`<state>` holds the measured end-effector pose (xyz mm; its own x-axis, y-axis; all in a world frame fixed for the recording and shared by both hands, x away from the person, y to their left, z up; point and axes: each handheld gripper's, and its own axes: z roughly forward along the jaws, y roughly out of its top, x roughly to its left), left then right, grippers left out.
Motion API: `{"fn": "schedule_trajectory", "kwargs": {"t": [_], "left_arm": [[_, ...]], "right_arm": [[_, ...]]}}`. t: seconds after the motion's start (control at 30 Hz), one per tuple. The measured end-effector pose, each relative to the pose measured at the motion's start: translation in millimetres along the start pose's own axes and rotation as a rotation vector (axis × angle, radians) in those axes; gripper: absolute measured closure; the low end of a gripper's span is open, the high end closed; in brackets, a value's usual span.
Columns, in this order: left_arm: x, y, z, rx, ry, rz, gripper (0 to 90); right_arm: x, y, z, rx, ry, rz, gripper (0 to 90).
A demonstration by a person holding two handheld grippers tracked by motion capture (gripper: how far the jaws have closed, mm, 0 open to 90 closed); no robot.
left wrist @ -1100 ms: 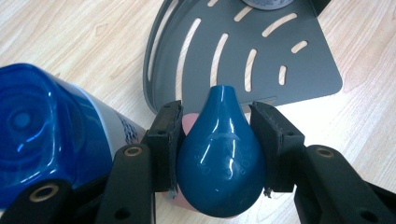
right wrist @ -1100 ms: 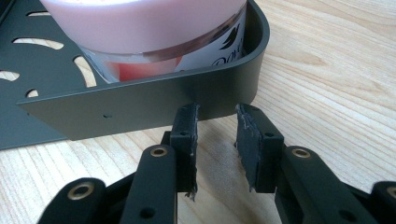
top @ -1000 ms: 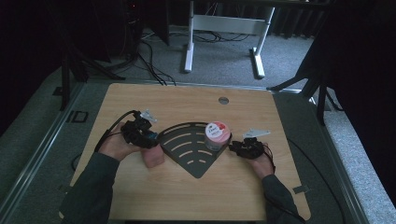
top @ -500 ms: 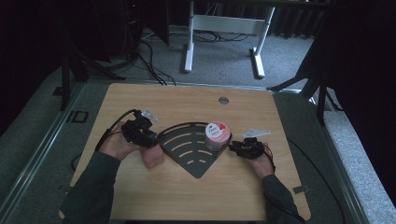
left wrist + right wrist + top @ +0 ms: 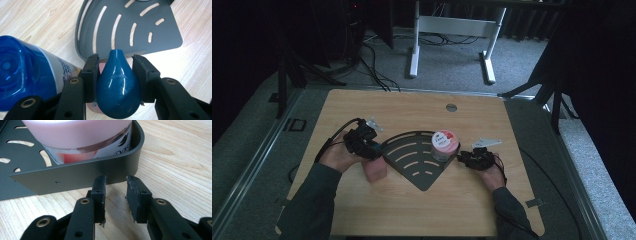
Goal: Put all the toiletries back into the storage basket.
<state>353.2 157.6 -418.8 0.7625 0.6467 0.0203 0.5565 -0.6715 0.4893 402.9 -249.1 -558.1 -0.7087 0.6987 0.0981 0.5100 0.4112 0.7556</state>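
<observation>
Two tools here: left tool (image 5: pixel 114 72) is clamped on a blue teardrop cap (image 5: pixel 117 86) of a pink bottle (image 5: pixel 375 169) just left of the dark corner rack (image 5: pixel 412 156); right tool (image 5: pixel 115 188) gapes, holding nothing, at the rack's wall near the pink jar (image 5: pixel 444 145).

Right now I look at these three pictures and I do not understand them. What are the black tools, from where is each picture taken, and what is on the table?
A person sits at a wooden table and holds a two-jaw gripper in each hand. The high view looks down from above. The other two pictures come from small cameras riding on each gripper.

The left gripper is closed on the blue teardrop-shaped cap of a pink bottle. A blue bottle lies beside it.

The right gripper holds nothing; its jaws stand apart just before the wall of a dark corner shelf. A pink-lidded jar stands in that shelf.
</observation>
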Motion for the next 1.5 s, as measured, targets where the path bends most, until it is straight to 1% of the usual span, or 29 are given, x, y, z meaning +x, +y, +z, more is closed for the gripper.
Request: {"fn": "schedule_trajectory", "kwargs": {"t": [0.07, 0.17, 0.23, 0.3, 0.37, 0.43, 0.5, 0.63, 0.7, 0.83, 0.97, 1.1, 1.13, 1.2, 1.3, 1.4, 1.43, 1.5], "left_arm": [[-4.1, 0.4, -0.3, 0.003, 0.007, 0.017, 58.5], [-6.2, 1.1, -0.3, 0.006, -0.007, 0.018, 58.5], [-8.7, 1.6, 0.0, 0.007, -0.012, 0.024, 58.5], [-9.7, 1.9, 0.2, 0.004, -0.016, 0.022, 58.5], [-13.5, 2.5, 0.7, -0.008, -0.025, 0.039, 58.5], [-13.9, 2.9, 1.2, -0.011, -0.041, 0.033, 58.5], [-15.8, 3.4, 1.8, -0.014, -0.050, 0.036, 58.5], [-19.4, 5.2, 2.2, -0.009, -0.050, 0.047, 58.6], [-21.7, 6.3, 2.1, -0.006, -0.058, 0.050, 58.6], [-27.8, 7.6, 2.7, -0.006, -0.064, 0.075, 58.6], [-31.4, 9.3, 4.1, -0.009, -0.076, 0.078, 58.5], [-37.1, 11.3, 5.1, -0.017, -0.068, 0.088, 58.5], [-38.9, 12.2, 5.8, -0.011, -0.070, 0.095, 58.5], [-41.8, 13.1, 6.6, -0.015, -0.078, 0.095, 58.5], [-47.1, 15.1, 7.4, -0.017, -0.084, 0.107, 58.5], [-51.4, 18.0, 8.9, -0.012, -0.091, 0.128, 58.5], [-53.1, 19.0, 9.4, -0.016, -0.094, 0.125, 58.5], [-54.1, 20.3, 9.7, -0.012, -0.098, 0.133, 58.5]], "right_arm": [[0.1, 0.0, 0.0, 0.000, 0.000, 0.000, 68.3], [0.1, 0.1, 0.0, 0.001, -0.001, -0.001, 68.3], [0.2, 0.0, 0.1, 0.000, -0.001, -0.001, 68.3], [0.1, 0.1, 0.0, 0.000, -0.001, 0.000, 68.3], [0.2, 0.1, 0.0, 0.001, -0.001, -0.001, 68.3], [0.3, 0.1, 0.0, 0.001, 0.000, -0.001, 68.3], [0.2, 0.0, 0.0, 0.000, 0.000, -0.001, 68.2], [0.2, 0.1, 0.0, 0.001, 0.000, -0.001, 68.2], [0.2, 0.1, 0.0, 0.001, -0.001, -0.001, 68.3], [0.1, 0.1, 0.0, 0.002, 0.000, -0.002, 68.3], [0.1, 0.1, 0.0, 0.001, 0.000, -0.002, 68.3], [-0.1, 0.1, 0.0, 0.001, 0.000, -0.001, 68.2], [-0.1, 0.1, 0.0, 0.001, 0.000, -0.002, 68.3], [-0.1, 0.1, 0.0, 0.001, 0.000, -0.001, 68.3], [0.1, 0.0, 0.0, 0.001, 0.000, -0.002, 68.3], [0.1, 0.1, 0.0, 0.002, 0.000, -0.002, 68.3], [0.2, 0.1, 0.0, 0.002, 0.000, -0.002, 68.3], [0.2, 0.1, 0.0, 0.001, 0.000, -0.002, 68.3]]}}
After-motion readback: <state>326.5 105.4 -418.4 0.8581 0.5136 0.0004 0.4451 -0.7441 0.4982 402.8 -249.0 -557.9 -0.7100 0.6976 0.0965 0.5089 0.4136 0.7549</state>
